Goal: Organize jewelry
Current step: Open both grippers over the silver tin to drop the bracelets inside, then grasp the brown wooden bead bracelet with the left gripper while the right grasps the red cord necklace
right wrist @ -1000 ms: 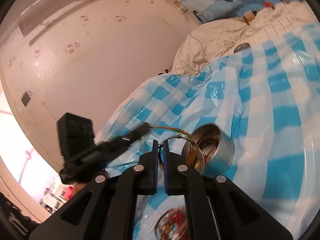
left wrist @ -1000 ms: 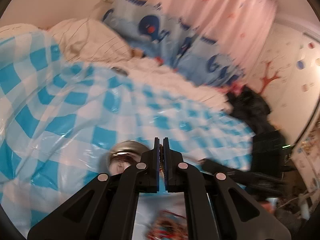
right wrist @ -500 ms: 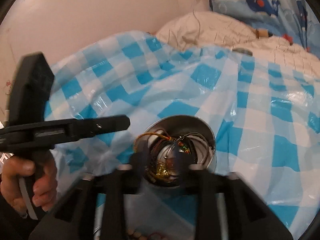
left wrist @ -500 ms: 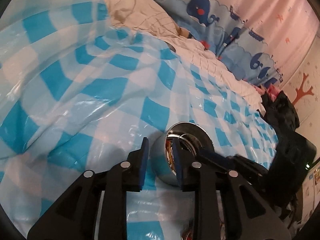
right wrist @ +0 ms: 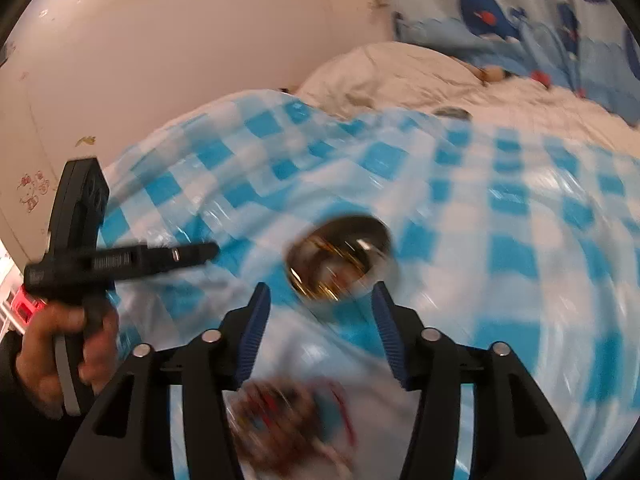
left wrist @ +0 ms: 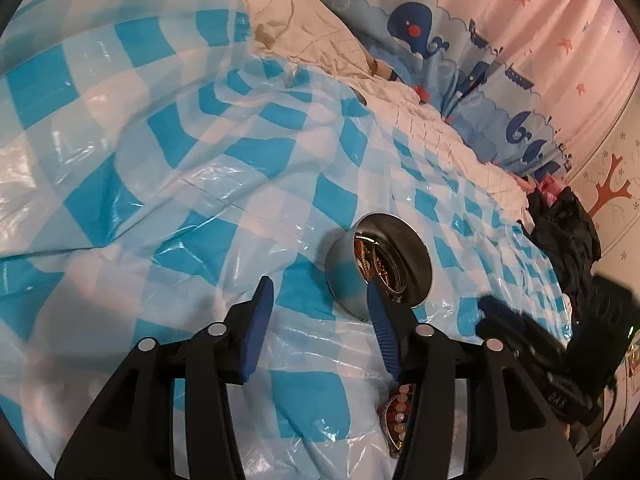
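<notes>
A round metal tin stands on the blue-and-white checked plastic sheet with gold chains and bangles inside. My left gripper is open and empty, just short of the tin, its right finger at the tin's near rim. The tin also shows in the blurred right wrist view. My right gripper is open and empty, just in front of the tin. A pile of coloured bead jewelry lies under the left gripper and under the right gripper.
The left gripper's body, held in a hand, shows at the left of the right wrist view. The right gripper's body shows at the right of the left wrist view. A cream quilt, whale-print pillows and black clothing lie beyond the sheet.
Both grippers went from shut to open. The chain the right gripper held now lies in the tin. Both grippers have pulled back a little from the tin.
</notes>
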`<control>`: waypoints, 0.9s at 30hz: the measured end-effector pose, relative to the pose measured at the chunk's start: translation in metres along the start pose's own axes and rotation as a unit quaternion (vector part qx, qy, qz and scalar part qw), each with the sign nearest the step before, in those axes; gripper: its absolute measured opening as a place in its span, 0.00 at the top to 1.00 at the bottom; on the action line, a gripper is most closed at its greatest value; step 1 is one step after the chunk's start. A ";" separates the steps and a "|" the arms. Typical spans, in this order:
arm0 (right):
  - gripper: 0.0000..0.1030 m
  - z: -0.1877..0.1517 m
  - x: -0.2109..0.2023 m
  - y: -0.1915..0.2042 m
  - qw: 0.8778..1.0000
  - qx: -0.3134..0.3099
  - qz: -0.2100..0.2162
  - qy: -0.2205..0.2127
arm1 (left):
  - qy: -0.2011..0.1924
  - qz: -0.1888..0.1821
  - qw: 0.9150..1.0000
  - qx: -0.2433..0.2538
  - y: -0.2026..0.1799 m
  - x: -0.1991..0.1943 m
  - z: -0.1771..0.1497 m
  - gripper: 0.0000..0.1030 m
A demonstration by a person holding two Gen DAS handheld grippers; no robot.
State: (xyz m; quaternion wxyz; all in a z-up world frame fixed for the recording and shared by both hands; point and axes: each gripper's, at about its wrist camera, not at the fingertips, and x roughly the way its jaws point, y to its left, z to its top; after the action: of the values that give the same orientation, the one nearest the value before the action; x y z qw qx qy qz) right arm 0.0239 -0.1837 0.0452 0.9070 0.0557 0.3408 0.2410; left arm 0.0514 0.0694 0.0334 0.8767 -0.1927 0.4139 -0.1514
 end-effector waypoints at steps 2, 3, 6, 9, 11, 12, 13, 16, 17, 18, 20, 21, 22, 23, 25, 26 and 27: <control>0.42 0.014 0.021 0.019 0.999 -0.034 -0.005 0.006 | -0.002 -0.003 1.000 -0.005 0.003 -0.002 0.002 0.53; 0.42 0.019 0.033 0.027 0.999 -0.052 -0.012 0.011 | -0.003 -0.006 1.000 -0.007 0.004 -0.003 0.003 0.53; 0.42 0.029 0.067 0.034 0.995 -0.080 -0.055 0.026 | 0.001 -0.012 1.000 -0.014 0.007 -0.003 0.005 0.52; 0.42 0.028 0.093 0.024 0.992 -0.082 -0.077 0.055 | -0.002 -0.021 1.000 -0.014 0.007 -0.007 0.008 0.51; 0.42 0.023 0.102 0.015 0.990 -0.083 -0.094 0.066 | -0.005 -0.024 1.000 -0.011 0.004 -0.009 0.008 0.50; 0.42 0.021 0.104 0.011 0.989 -0.082 -0.103 0.071 | -0.005 -0.025 1.000 -0.009 0.003 -0.011 0.008 0.49; 0.42 0.019 0.105 0.007 0.988 -0.079 -0.108 0.072 | -0.006 -0.026 1.000 -0.009 0.002 -0.011 0.009 0.49; 0.42 0.018 0.107 0.004 0.987 -0.081 -0.110 0.080 | -0.004 -0.031 0.999 -0.011 0.001 -0.011 0.009 0.48; 0.40 0.018 0.107 0.007 0.986 -0.092 -0.117 0.080 | -0.003 -0.032 0.999 -0.010 0.000 -0.011 0.008 0.48; 0.40 0.019 0.104 0.010 0.985 -0.099 -0.123 0.075 | -0.002 -0.031 0.999 -0.007 -0.002 -0.010 0.008 0.48; 0.39 0.021 0.085 0.014 0.988 -0.097 -0.111 0.048 | 0.001 -0.028 1.000 -0.002 -0.004 -0.009 0.007 0.48; 0.38 0.022 0.076 0.015 0.989 -0.095 -0.109 0.037 | 0.002 -0.027 1.000 0.002 -0.005 -0.009 0.007 0.48; 0.36 0.021 0.058 0.015 0.990 -0.088 -0.108 0.022 | 0.003 -0.024 1.000 0.006 -0.005 -0.009 0.007 0.48; 0.36 0.018 0.043 0.012 0.991 -0.079 -0.104 0.014 | 0.004 -0.021 1.000 0.011 -0.007 -0.010 0.006 0.48; 0.36 0.009 0.020 0.004 0.994 -0.057 -0.093 0.011 | 0.008 -0.018 1.000 0.022 -0.008 -0.012 0.003 0.47; 0.36 -0.001 0.005 -0.003 0.996 -0.038 -0.085 0.015 | 0.011 -0.017 0.999 0.028 -0.009 -0.012 0.002 0.47; 0.36 -0.010 -0.004 -0.008 0.996 -0.024 -0.078 0.023 | 0.018 -0.015 0.999 0.042 -0.013 -0.012 -0.002 0.47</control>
State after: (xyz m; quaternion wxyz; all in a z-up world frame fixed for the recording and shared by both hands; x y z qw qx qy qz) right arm 0.0176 -0.1937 0.0377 0.9161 0.0014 0.3587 0.1792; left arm 0.0413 0.0629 0.0464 0.8743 -0.1591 0.4195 -0.1852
